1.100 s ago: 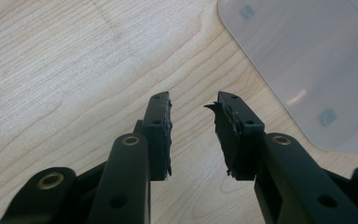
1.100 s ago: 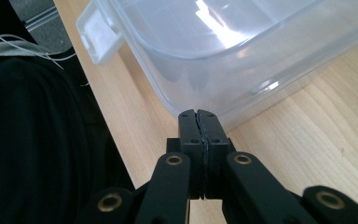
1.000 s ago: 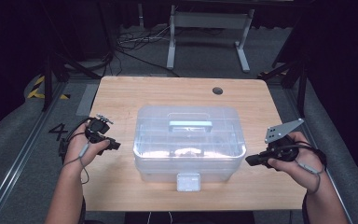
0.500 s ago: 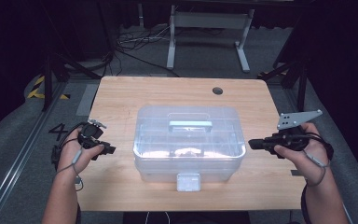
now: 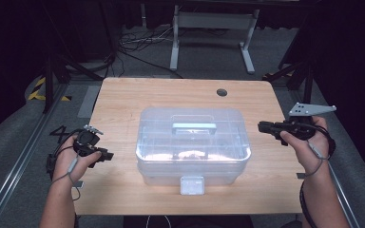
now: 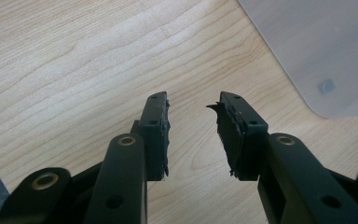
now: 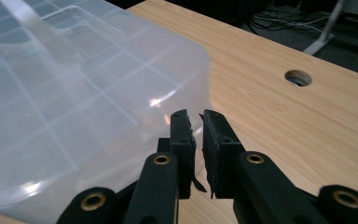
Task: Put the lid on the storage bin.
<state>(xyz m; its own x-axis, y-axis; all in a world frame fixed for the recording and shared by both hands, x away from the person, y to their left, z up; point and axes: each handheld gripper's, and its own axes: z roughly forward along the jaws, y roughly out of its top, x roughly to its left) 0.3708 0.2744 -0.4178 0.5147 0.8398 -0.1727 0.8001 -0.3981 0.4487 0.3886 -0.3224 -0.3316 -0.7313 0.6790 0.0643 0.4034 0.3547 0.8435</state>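
My table (image 5: 123, 99) is pale wood-grain laminate, smooth and matt. The box (image 5: 192, 142) is translucent, glossy plastic. My tongs (image 6: 193, 135) carry matt black plastic arms with rough, worn pads (image 6: 228, 135).

Both grippers are black. The left gripper (image 5: 105, 155), left of the clear plastic box (image 5: 192, 142), has brass-ringed pivots and ragged dark pads (image 6: 157, 135). The right gripper (image 5: 262, 127), right of that box, carries a grey three-cornered plate (image 5: 311, 109). Thin cables trail from each; forearms are unsleeved.
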